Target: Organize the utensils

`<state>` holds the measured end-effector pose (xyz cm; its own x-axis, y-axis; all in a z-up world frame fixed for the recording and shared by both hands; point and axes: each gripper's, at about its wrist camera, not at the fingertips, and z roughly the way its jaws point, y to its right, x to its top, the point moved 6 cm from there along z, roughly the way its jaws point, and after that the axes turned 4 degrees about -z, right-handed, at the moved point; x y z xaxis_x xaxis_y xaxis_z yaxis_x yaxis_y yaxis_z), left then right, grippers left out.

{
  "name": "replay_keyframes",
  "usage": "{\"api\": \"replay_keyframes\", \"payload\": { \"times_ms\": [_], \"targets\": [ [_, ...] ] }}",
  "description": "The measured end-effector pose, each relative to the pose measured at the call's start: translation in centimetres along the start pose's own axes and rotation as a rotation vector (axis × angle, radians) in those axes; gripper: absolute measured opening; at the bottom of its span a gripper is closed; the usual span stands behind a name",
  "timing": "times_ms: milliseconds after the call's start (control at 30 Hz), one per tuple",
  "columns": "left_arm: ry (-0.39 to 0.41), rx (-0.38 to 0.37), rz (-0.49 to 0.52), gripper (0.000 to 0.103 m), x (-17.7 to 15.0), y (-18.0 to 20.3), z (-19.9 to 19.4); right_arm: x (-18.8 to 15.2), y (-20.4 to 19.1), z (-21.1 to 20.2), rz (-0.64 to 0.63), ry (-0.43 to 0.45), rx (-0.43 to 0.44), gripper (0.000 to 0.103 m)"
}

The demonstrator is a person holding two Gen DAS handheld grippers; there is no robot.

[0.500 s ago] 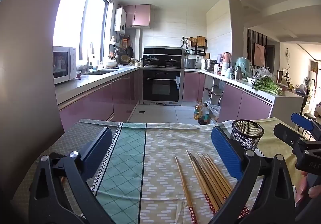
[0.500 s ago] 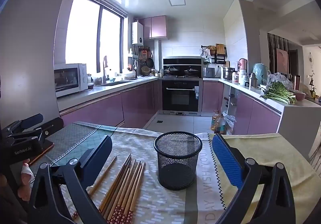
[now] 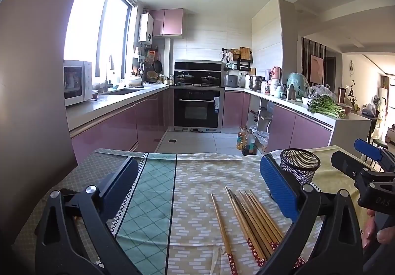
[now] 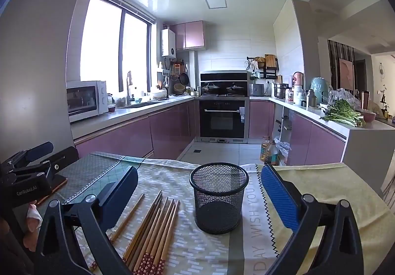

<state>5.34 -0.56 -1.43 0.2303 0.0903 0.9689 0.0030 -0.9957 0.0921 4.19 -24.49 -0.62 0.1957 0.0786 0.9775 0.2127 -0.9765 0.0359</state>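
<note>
A: Right wrist view is showing writing in two places. The cloth under the holder is carrying a printed strip reading "WISH YOU", then "DAY" lower down, with the rest cut off. The other tool at the left edge is bearing "GenRobot.AI".

B: Anything readable in the left wrist view?

A: Only "DAS" on the black body of the right gripper, which is poking in from the right edge. The rest is out of frame.

B: How are the tools standing?

A: The right gripper is hanging above the table with its jaws spread as wide as they go, gripping nothing. The mesh holder is standing upright between its fingers, touching neither. The left gripper is likewise gaping wide and empty, hovering over the patterned cloth.

B: And the chopsticks?

A: The chopsticks are lying flat on the cloth just left of the holder, most bunched side by side, with one lone stick lying a little apart on the left. Their red flowered ends are pointing toward the camera. In the left wrist view the chopsticks are lying beside that gripper's right finger, not touching it.
</note>
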Motion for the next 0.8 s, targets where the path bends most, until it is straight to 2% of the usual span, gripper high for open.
{"api": "replay_keyframes", "payload": {
  "times_ms": [800],
  "targets": [
    [0.023, 0.0, 0.006, 0.097, 0.36, 0.04, -0.85, 0.13, 0.57, -0.37, 0.009, 0.015, -0.017, 0.097]
  ]
}}
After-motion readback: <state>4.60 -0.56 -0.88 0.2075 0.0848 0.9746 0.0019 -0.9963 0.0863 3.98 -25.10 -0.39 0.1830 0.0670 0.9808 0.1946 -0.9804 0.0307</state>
